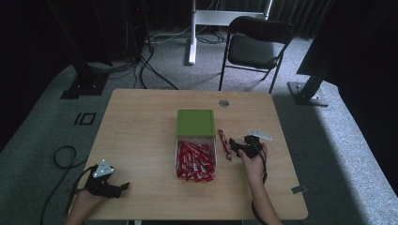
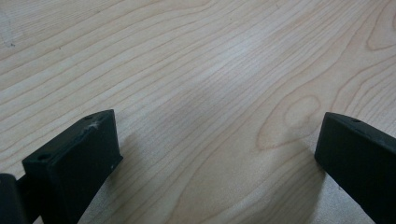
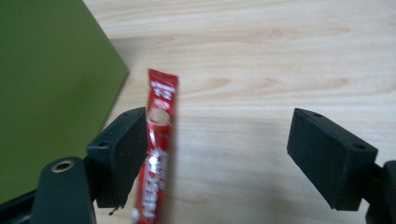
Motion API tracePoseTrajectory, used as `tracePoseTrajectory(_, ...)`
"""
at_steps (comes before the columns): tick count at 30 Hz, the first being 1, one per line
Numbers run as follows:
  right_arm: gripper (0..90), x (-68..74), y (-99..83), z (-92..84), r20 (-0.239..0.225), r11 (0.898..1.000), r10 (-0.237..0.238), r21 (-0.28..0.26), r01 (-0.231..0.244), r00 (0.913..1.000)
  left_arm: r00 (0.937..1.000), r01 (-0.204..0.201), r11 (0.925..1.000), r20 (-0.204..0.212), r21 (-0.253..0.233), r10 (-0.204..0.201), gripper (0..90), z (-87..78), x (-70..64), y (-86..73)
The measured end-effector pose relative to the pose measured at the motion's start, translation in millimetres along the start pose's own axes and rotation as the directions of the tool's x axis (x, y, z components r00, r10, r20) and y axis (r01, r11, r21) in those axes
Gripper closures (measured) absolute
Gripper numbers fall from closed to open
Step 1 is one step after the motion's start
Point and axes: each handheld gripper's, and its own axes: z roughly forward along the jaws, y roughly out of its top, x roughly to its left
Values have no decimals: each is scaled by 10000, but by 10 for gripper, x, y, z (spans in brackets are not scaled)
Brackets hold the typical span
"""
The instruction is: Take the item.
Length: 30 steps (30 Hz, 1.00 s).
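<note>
A single red sachet [image 1: 224, 144] lies on the wooden table [image 1: 141, 131], just right of a clear box [image 1: 195, 161] heaped with several red sachets. The box's green lid [image 1: 195, 123] stands open behind it. My right gripper [image 1: 236, 146] is right of the single sachet, pointing at it. In the right gripper view the right gripper [image 3: 219, 144] is open; the sachet [image 3: 159, 140] lies along the inner face of the left jaw, and the green lid [image 3: 46, 84] is to the left. My left gripper [image 1: 123, 186] rests at the table's near left corner, open [image 2: 215, 154] over bare wood.
A round grommet [image 1: 224, 103] sits near the table's far edge. A small grey tab [image 1: 298, 190] lies near the right front corner. A black folding chair [image 1: 256, 44] stands beyond the table, and a cable [image 1: 63, 157] loops on the floor at left.
</note>
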Motion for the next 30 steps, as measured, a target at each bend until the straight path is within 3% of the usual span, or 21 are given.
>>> tracePoseTrajectory(3,193,-60,-32,-13,123,9998,-5,189,3,9999,10000,1,10000,-1,-2,-1,7,0,0,0)
tracePoseTrajectory(8,168,-136,-76,-54,203,9967,-551,602,538,9983,10000,-1,10000,-2,1,1,7,0,0,0)
tracePoseTrajectory(30,168,-522,-292,-431,1312,9987,-299,443,243,9909,10000,7,10000,-6,-1,-7,8,0,-1,0)
